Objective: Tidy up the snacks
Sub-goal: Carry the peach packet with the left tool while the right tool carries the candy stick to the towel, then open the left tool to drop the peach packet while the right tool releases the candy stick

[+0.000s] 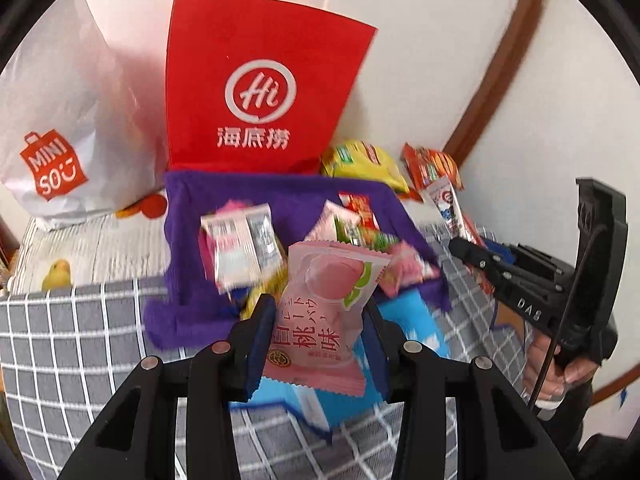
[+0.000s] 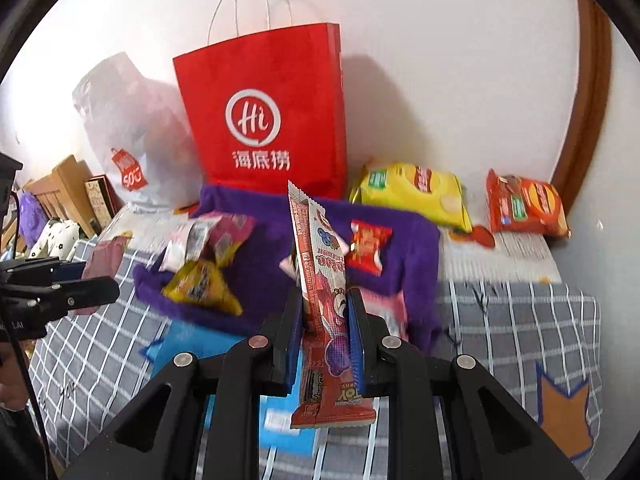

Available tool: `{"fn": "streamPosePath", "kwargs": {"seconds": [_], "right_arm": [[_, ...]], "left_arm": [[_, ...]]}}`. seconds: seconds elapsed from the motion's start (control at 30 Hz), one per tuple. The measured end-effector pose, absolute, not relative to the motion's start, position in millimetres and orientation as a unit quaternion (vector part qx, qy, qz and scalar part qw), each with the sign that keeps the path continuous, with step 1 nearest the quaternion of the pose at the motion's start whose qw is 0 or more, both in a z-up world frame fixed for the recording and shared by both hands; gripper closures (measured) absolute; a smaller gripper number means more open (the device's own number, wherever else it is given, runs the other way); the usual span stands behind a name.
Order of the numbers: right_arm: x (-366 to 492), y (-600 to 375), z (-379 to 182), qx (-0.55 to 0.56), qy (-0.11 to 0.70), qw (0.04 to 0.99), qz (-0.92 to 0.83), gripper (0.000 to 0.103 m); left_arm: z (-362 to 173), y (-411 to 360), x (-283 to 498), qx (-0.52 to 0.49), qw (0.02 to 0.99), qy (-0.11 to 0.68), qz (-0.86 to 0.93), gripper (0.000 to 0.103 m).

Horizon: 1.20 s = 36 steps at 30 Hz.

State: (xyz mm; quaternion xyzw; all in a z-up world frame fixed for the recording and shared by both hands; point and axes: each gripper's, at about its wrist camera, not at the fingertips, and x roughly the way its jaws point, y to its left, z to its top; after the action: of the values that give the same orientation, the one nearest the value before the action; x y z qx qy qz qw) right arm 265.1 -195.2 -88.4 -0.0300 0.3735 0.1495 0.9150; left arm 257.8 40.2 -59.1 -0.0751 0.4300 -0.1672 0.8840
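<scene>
My left gripper (image 1: 320, 316) is shut on a pink peach-flavour snack packet (image 1: 324, 312) and holds it upright above a blue packet (image 1: 404, 320). My right gripper (image 2: 324, 316) is shut on a long red snack stick packet (image 2: 324, 304), also upright. A purple cloth (image 1: 280, 196) lies on the checked bedspread with several small snack packets (image 1: 240, 244) on it; it shows in the right wrist view (image 2: 404, 240) too. The right gripper appears at the right of the left wrist view (image 1: 460, 246), the left gripper at the left of the right wrist view (image 2: 108, 284).
A red paper bag (image 2: 272, 112) and a white Miniso bag (image 1: 60, 128) stand against the wall behind the cloth. A yellow chip bag (image 2: 416, 188) and an orange snack bag (image 2: 524, 204) lie at the back right. A wooden bed frame (image 2: 60, 188) is at left.
</scene>
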Motion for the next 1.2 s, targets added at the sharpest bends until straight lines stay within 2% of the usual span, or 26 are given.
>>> {"fn": "streamPosePath", "kwargs": {"seconds": [0.33, 0.47, 0.8, 1.2], "right_arm": [[339, -190, -83, -0.004, 0.383, 0.91, 0.158, 0.082], [359, -191, -100, -0.007, 0.4, 0.904, 0.148, 0.082], [391, -204, -155, -0.011, 0.473, 0.872, 0.127, 0.082], [392, -193, -169, -0.038, 0.491, 0.86, 0.13, 0.08]], "left_arm": [[-66, 33, 330, -0.114, 0.875, 0.442, -0.16, 0.063], [-76, 22, 349, -0.102, 0.871, 0.456, -0.149, 0.063], [-117, 16, 369, -0.104, 0.85, 0.493, -0.155, 0.063], [-123, 13, 371, -0.104, 0.85, 0.493, -0.154, 0.062]]}}
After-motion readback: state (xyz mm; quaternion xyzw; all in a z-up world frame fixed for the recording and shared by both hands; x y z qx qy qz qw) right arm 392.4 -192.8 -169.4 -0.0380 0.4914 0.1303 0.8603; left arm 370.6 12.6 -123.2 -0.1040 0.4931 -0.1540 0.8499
